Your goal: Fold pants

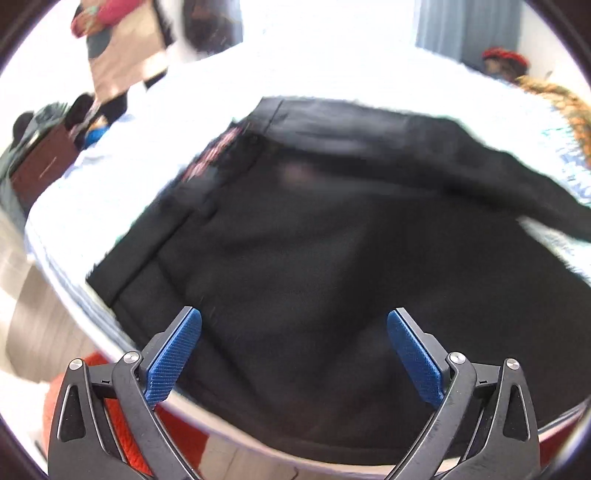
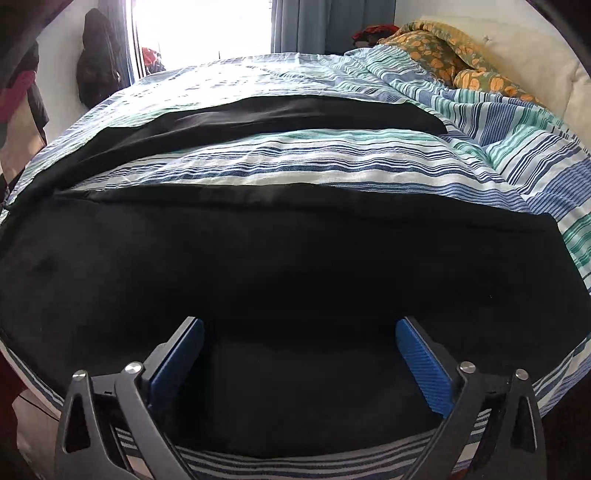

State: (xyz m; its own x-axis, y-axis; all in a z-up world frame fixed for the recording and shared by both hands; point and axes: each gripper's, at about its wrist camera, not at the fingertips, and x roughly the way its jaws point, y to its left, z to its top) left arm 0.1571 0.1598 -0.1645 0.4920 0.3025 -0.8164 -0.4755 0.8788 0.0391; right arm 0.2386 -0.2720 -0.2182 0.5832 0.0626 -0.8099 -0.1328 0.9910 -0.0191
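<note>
Black pants (image 1: 295, 240) lie spread on the striped bed. In the left wrist view I see the waistband end with a reddish lining (image 1: 214, 151) at the upper left. My left gripper (image 1: 294, 332) is open just above the fabric near the bed's near edge, holding nothing. In the right wrist view the pants (image 2: 258, 266) show two legs: the near leg wide across the frame, the far leg (image 2: 277, 110) lying apart behind a strip of bedsheet. My right gripper (image 2: 300, 339) is open over the near leg's lower edge, empty.
The bed has a blue, green and white striped sheet (image 2: 295, 158). An orange floral blanket (image 2: 454, 51) is bunched at the far right by the headboard. Curtains and a bright window (image 2: 207, 26) stand behind. A red object (image 1: 122, 417) lies on the floor beside the bed.
</note>
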